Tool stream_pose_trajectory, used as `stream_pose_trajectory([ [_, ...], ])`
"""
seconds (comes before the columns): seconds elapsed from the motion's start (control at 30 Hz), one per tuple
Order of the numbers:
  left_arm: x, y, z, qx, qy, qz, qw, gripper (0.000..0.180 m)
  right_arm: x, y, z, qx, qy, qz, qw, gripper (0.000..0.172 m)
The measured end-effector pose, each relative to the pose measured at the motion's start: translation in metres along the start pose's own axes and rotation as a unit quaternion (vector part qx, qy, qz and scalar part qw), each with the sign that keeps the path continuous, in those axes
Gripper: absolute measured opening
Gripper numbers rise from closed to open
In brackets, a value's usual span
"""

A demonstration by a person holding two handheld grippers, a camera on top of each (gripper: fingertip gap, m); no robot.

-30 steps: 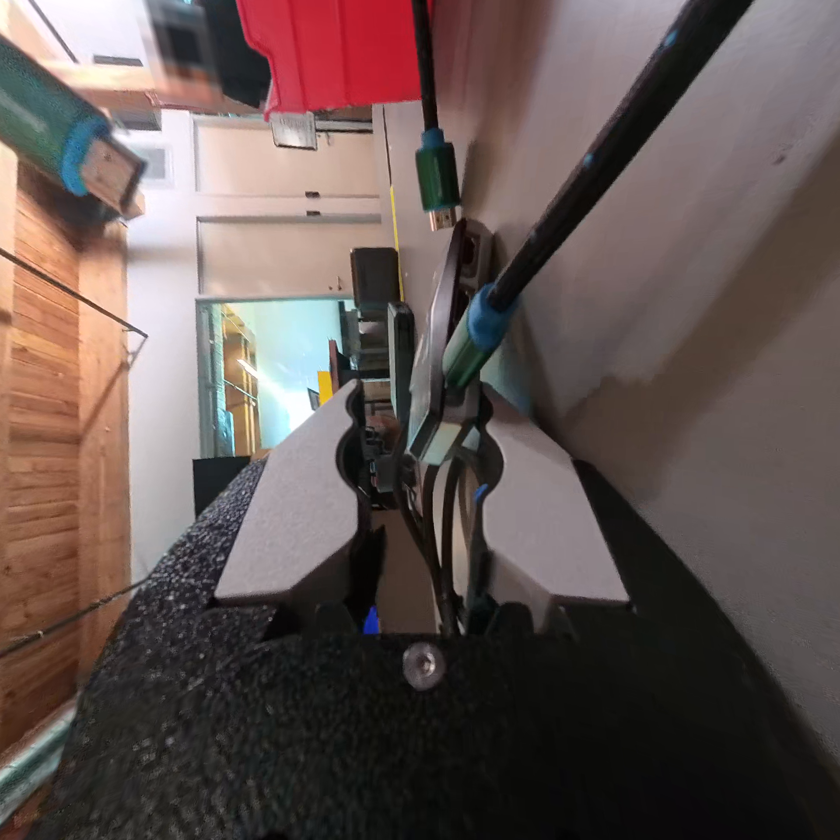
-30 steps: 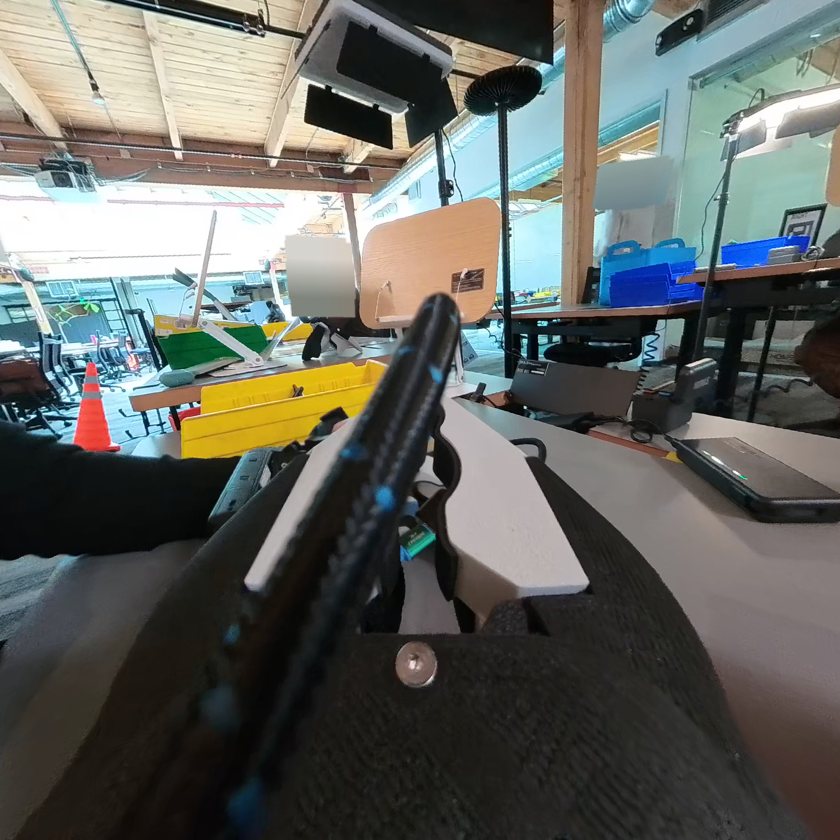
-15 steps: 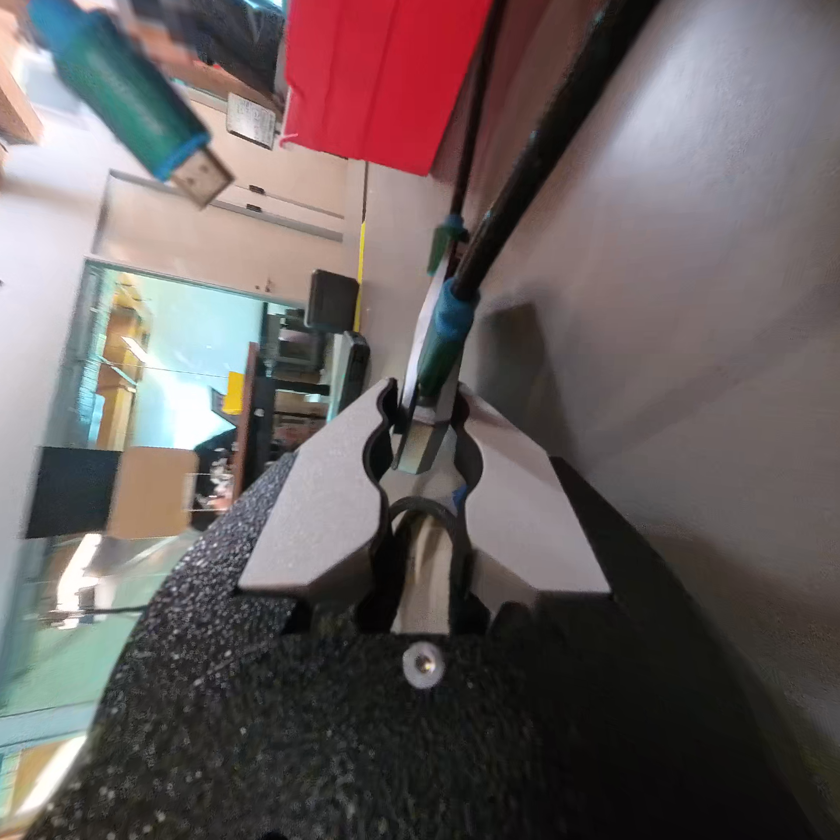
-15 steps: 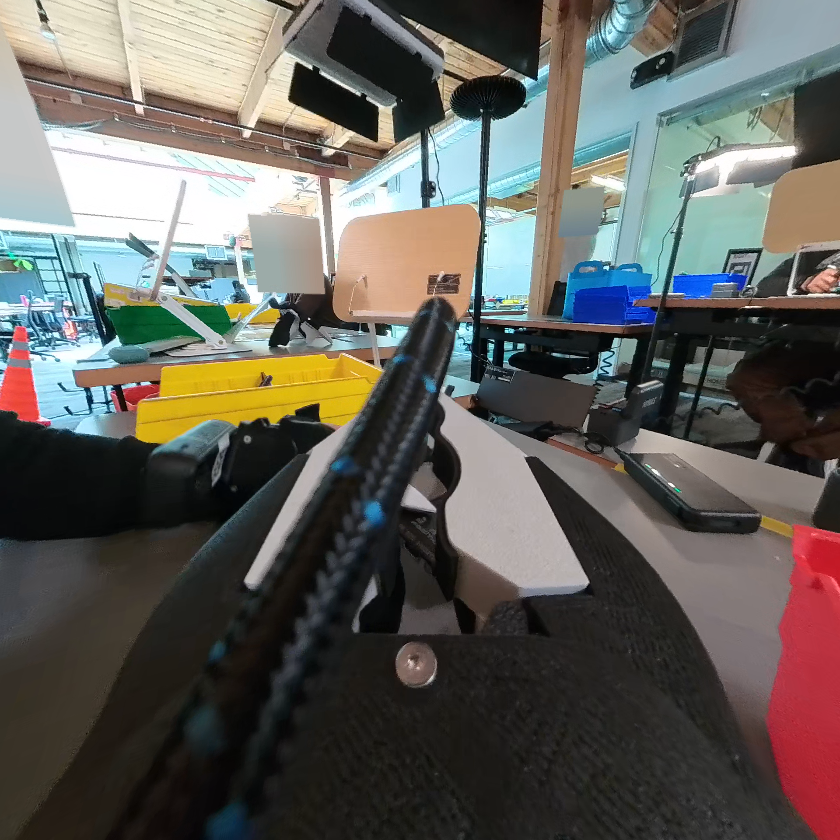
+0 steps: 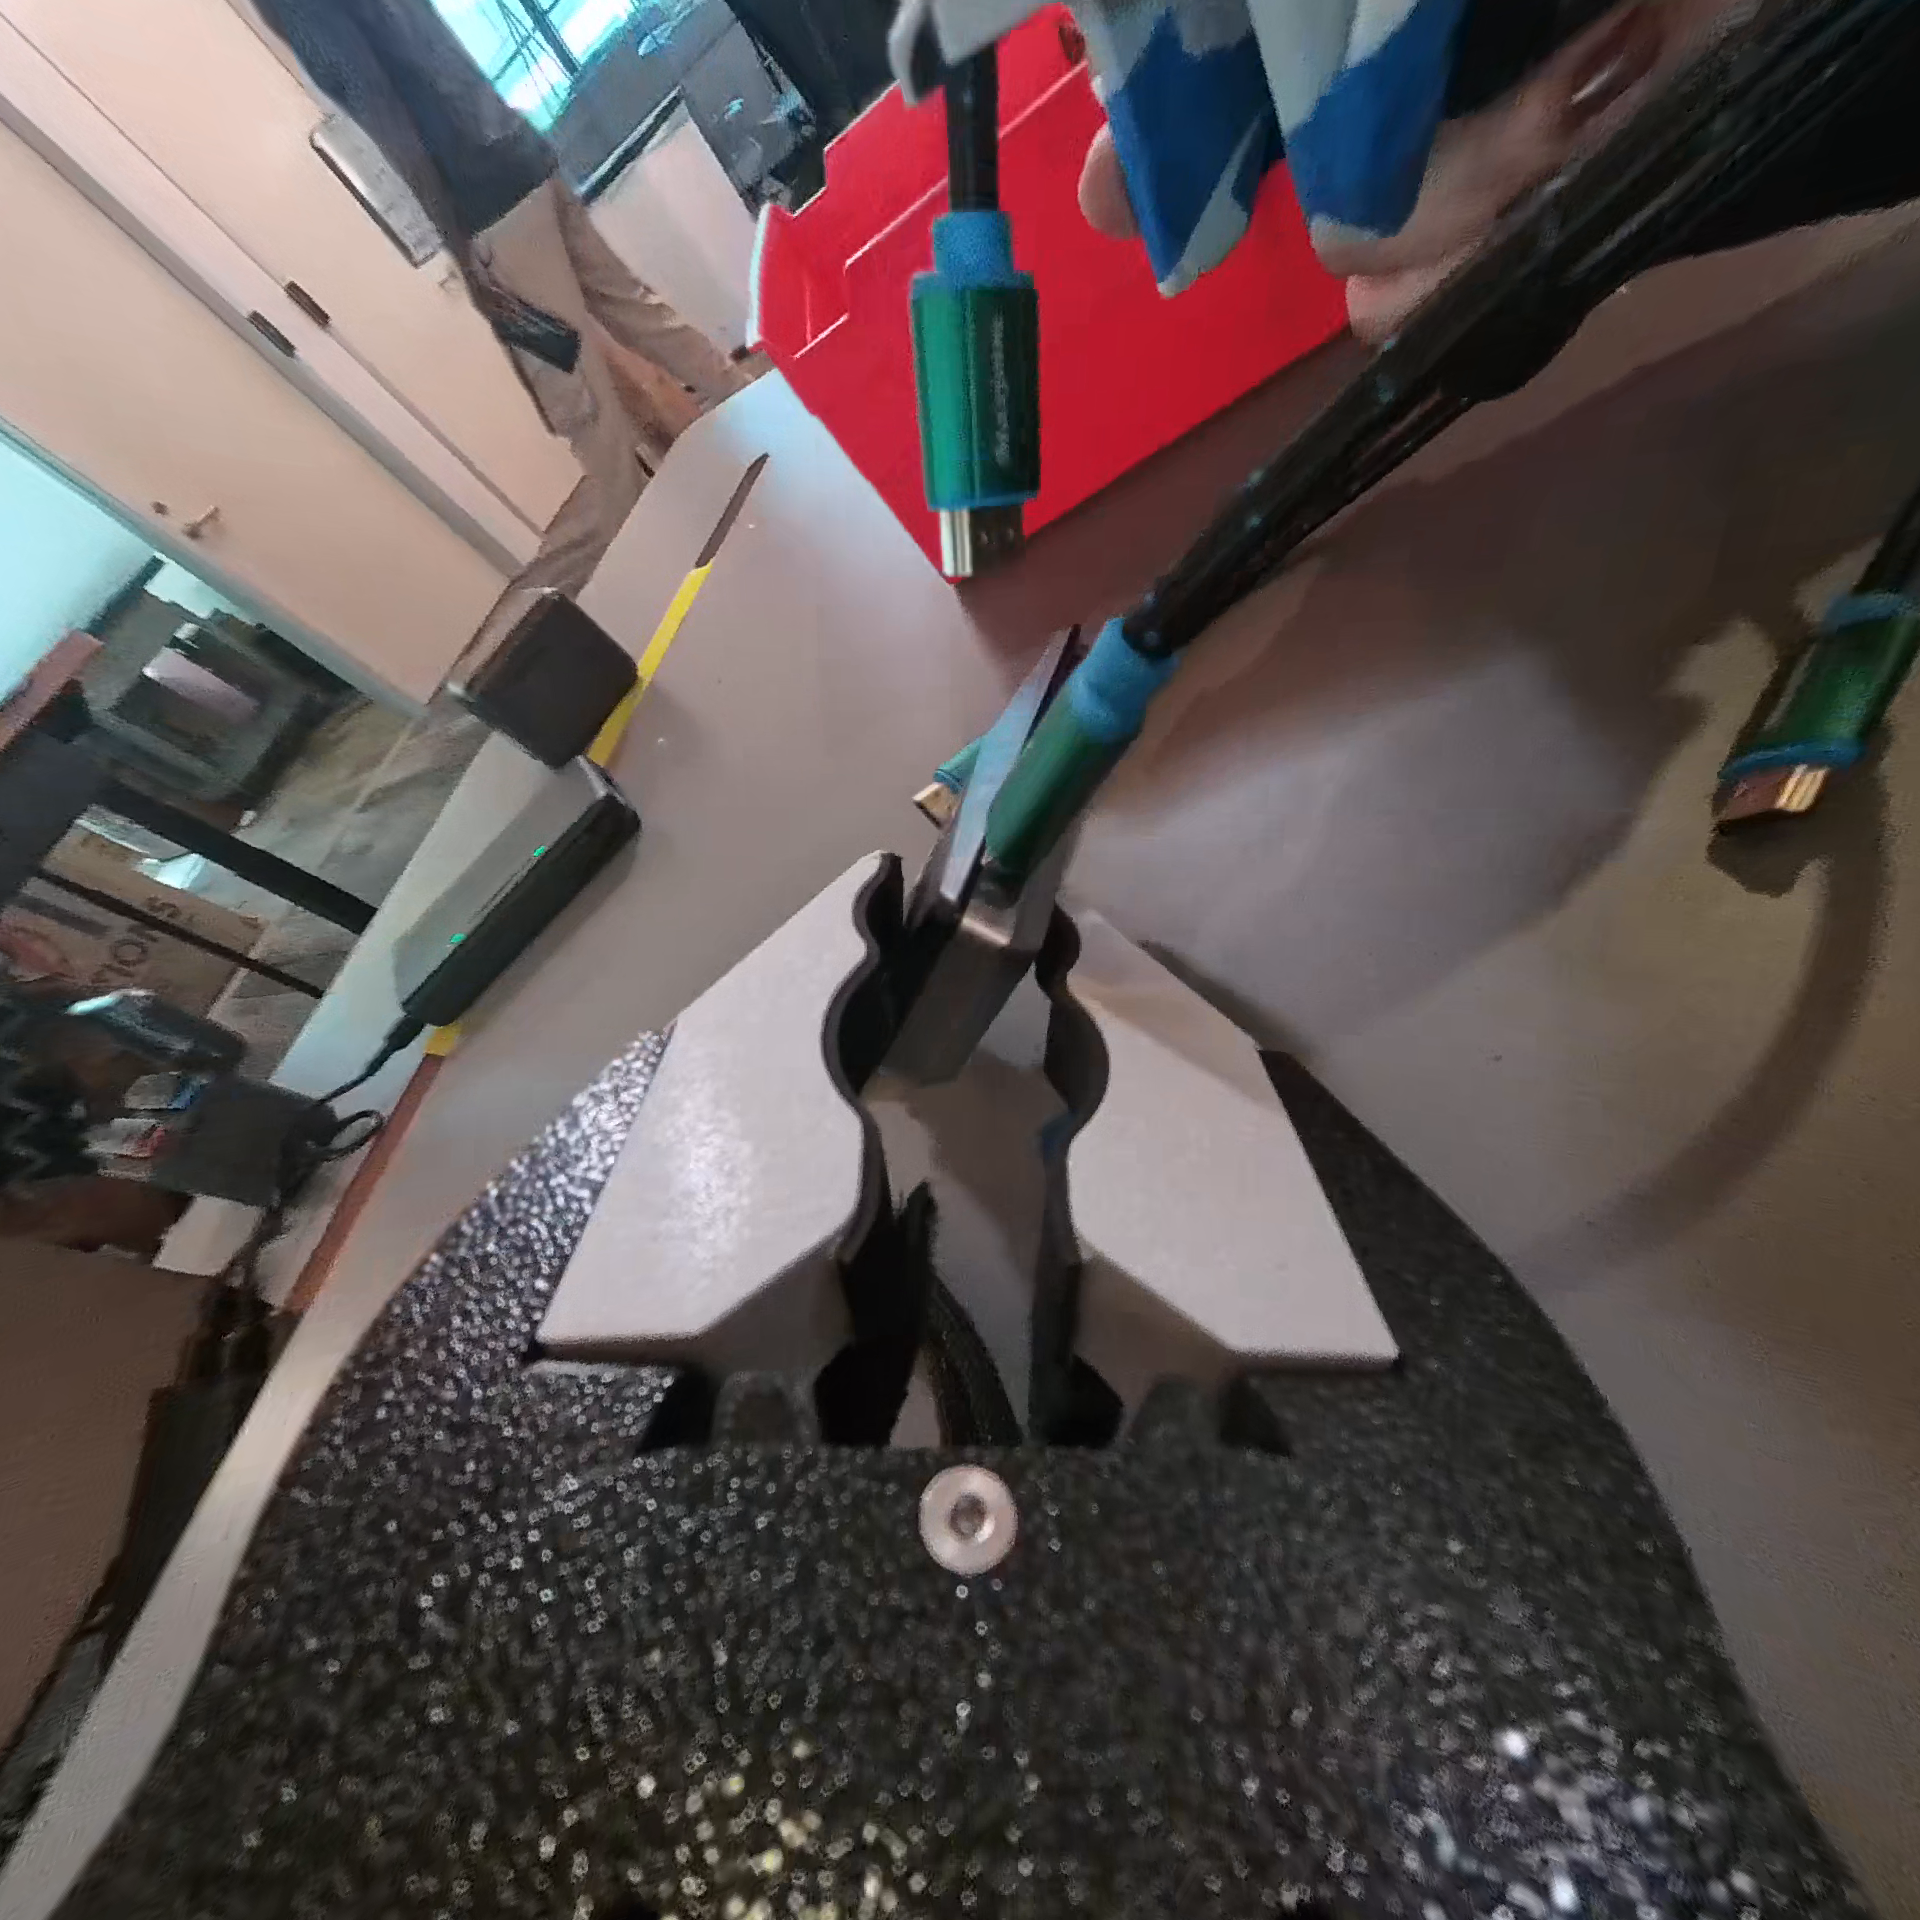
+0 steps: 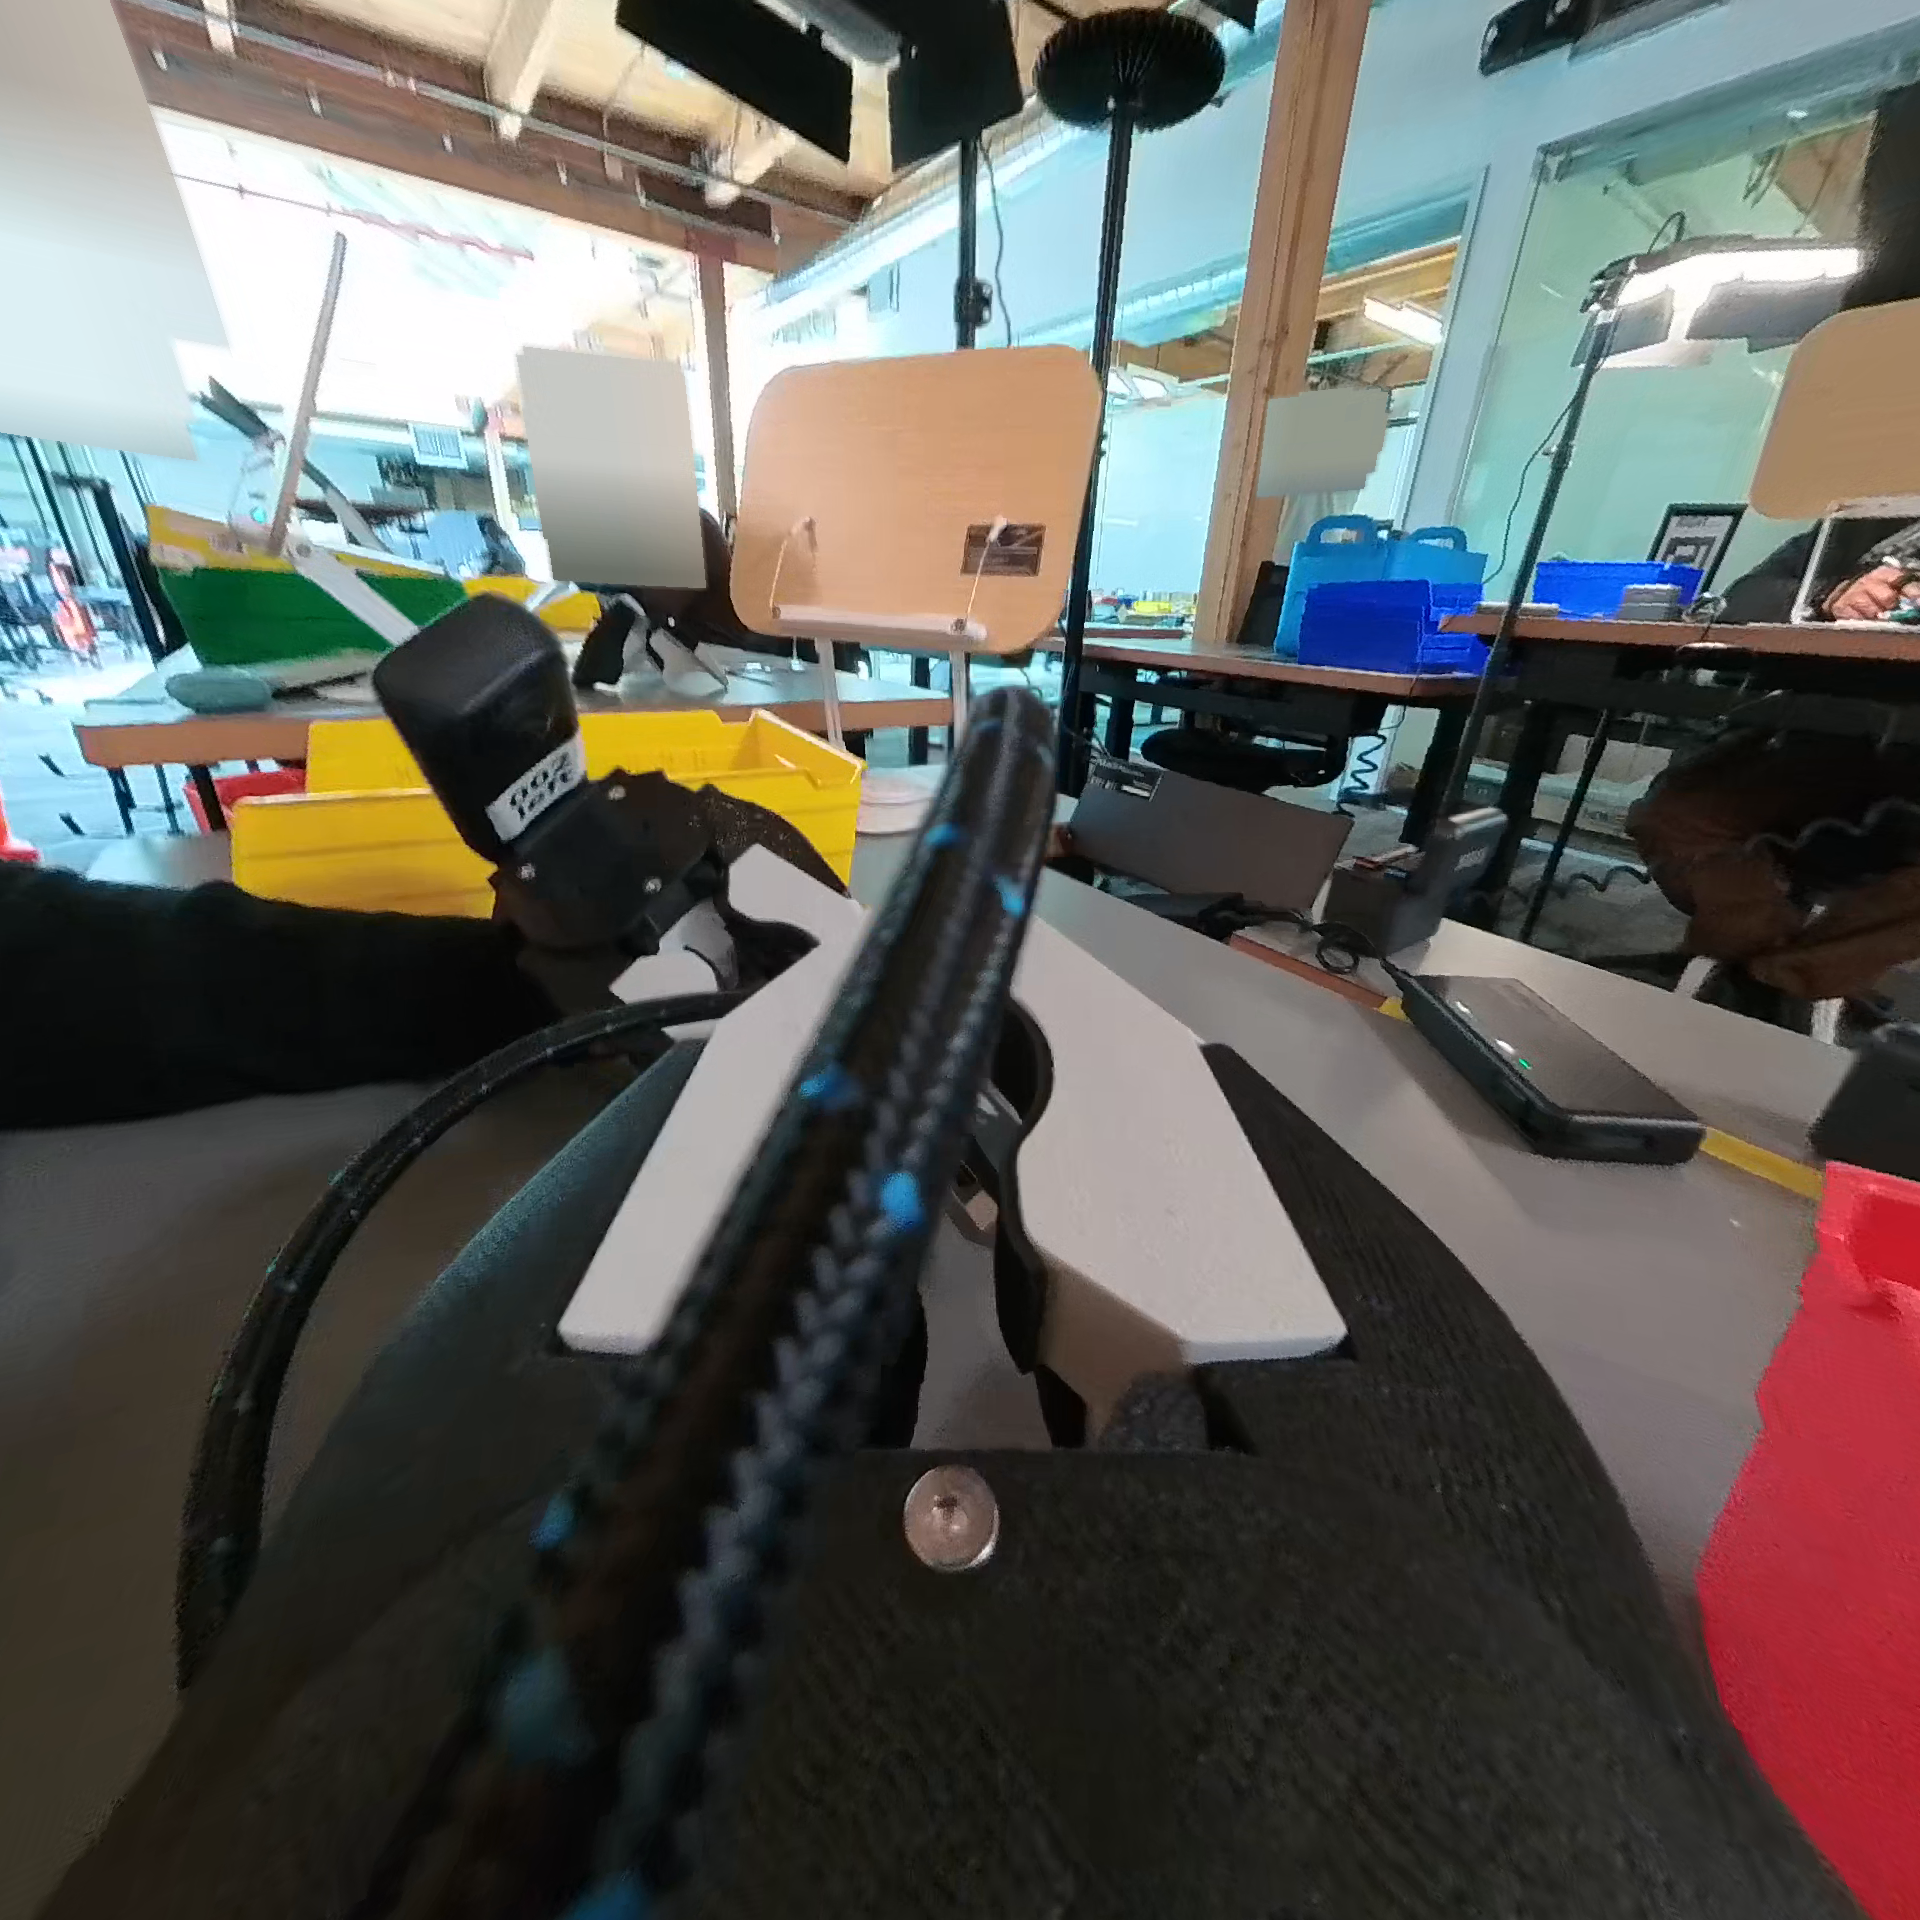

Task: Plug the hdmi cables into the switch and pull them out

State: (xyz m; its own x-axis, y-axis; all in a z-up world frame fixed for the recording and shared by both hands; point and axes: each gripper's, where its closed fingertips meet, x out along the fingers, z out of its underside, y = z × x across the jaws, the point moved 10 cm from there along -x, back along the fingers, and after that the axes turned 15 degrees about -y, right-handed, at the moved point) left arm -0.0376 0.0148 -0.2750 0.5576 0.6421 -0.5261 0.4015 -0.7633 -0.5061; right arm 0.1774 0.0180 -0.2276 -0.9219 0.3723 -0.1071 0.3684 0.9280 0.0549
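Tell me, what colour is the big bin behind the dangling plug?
Red bin, clearest in the left wrist view.

Red bin and loose plug crowd the table beyond the switch.

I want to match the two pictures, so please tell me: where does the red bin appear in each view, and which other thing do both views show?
Left wrist view: the red bin stands at the top centre, on the grey table, behind a hanging green cable plug.
Right wrist view: the red bin is cut off by the right edge, low in the picture.
Shared landmark: the flat black device with green lights, lying on the table beside a yellow stripe.
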Motion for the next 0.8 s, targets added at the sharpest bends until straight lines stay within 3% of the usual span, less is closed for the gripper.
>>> stream_pose_trajectory([
  [0.2, -0.001, -0.01, 0.001, -0.063, 0.011, 0.058, 0.996, 0.024, -0.002, -0.007, 0.001, -0.09, -0.038, -0.001, 0.995, 0.004],
  [0.6, -0.001, -0.021, 0.003, -0.085, 0.017, 0.12, 0.989, 0.026, -0.001, -0.02, 0.006, -0.254, -0.089, 0.02, 0.963, 0.007],
  [0.8, -0.003, -0.027, 0.008, -0.088, 0.03, 0.145, 0.985, 0.027, 0.005, -0.023, 0.004, -0.273, -0.073, -0.004, 0.959, 0.002],
])
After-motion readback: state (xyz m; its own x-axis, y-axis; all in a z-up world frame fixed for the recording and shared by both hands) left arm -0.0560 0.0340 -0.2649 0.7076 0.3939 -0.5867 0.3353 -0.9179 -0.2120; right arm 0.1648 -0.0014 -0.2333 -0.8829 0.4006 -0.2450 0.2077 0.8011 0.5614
